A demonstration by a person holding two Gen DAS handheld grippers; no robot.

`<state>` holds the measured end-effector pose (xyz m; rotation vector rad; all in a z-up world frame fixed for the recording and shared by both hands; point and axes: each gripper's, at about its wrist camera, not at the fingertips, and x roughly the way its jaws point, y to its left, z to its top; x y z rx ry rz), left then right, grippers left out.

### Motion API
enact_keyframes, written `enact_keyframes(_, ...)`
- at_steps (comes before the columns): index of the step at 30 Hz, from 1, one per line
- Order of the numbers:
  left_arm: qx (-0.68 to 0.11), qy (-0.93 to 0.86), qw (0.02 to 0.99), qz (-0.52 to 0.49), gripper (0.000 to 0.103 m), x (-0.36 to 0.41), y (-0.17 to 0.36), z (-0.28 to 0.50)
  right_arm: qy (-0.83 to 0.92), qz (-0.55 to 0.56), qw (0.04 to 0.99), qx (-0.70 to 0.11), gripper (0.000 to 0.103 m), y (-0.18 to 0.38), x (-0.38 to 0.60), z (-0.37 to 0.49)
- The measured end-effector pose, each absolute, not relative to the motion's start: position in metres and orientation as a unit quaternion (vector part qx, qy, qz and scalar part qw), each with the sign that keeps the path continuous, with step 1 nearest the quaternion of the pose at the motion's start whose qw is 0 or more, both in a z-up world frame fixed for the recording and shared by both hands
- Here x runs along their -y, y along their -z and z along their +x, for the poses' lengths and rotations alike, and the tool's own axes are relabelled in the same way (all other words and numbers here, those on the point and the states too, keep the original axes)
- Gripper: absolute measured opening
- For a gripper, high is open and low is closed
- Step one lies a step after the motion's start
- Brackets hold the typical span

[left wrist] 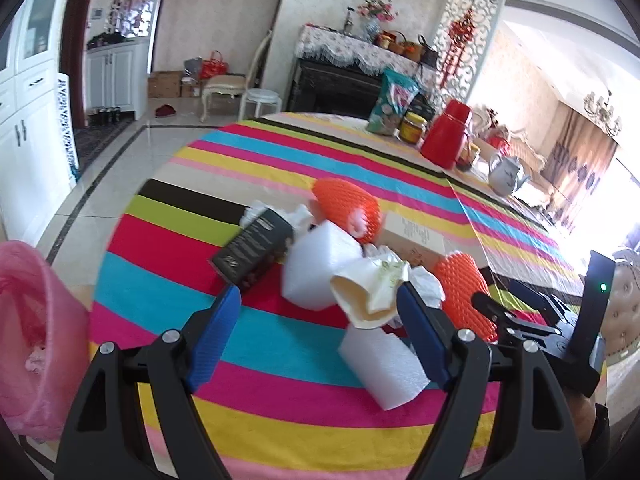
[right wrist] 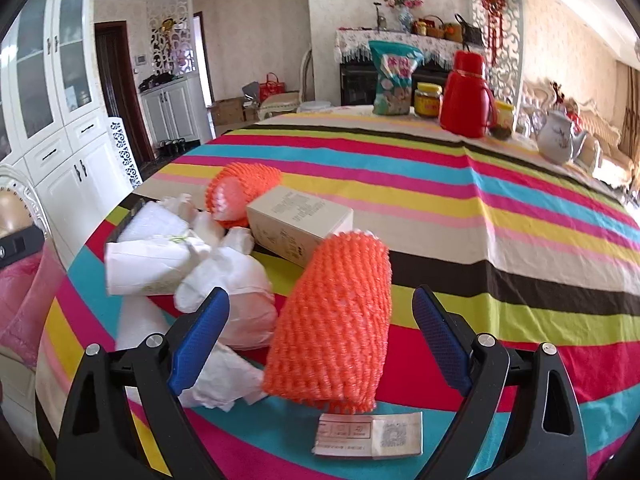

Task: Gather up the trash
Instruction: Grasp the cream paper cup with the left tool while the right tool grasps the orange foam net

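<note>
Where a table covered in a brightly striped cloth [right wrist: 500, 216] fills both views, a heap of trash lies near its front edge. Largest, at the far left, a pink plastic bag [left wrist: 36, 320] hangs open beside the table. Among the heap are a pale cardboard box [right wrist: 300, 224], a black carton [left wrist: 256, 248], white foam blocks [left wrist: 320, 268], crumpled white paper [right wrist: 236, 288], two orange foam-net fruit sleeves and a small printed leaflet [right wrist: 368, 434]. The nearer orange sleeve [right wrist: 336, 320] lies tilted between the blue pads of the right gripper [right wrist: 322, 304], whose jaws stand wide apart and do not touch it. The left gripper [left wrist: 320, 304] is likewise spread wide and holds nothing, hovering over the foam blocks and a crushed paper cup [left wrist: 372, 288].
</note>
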<state>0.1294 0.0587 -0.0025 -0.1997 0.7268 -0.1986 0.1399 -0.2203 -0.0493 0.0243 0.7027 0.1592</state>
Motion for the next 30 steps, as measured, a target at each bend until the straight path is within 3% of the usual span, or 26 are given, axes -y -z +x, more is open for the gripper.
enact_keyframes(5,-0.366,0.116,0.919,-0.093,0.082,-0.042,0.015,0.141,-0.077,0.015,0.930,-0.360,0.087,0.059,0.223,0.150)
enact_keyframes(16,-0.397,0.143,0.901,-0.102,0.082,-0.021,0.039,0.168,-0.077,0.025,0.920,-0.383,0.083,0.073,0.233,0.164)
enact_keyframes(23,-0.410,0.151,0.891,-0.122,0.080,-0.017,0.046,0.179,-0.082,0.022,0.913,-0.399,0.063,0.081,0.234,0.168)
enact_keyframes(28,-0.419,0.156,0.884,-0.138,0.073,-0.016,0.051,0.184,-0.083,0.022,0.912,-0.400,0.047,0.082,0.235,0.168)
enact_keyframes(30,-0.423,0.154,0.881,-0.143,0.064,-0.018,0.053,0.187,-0.086,0.021,0.913,-0.399,0.043,0.081,0.235,0.167)
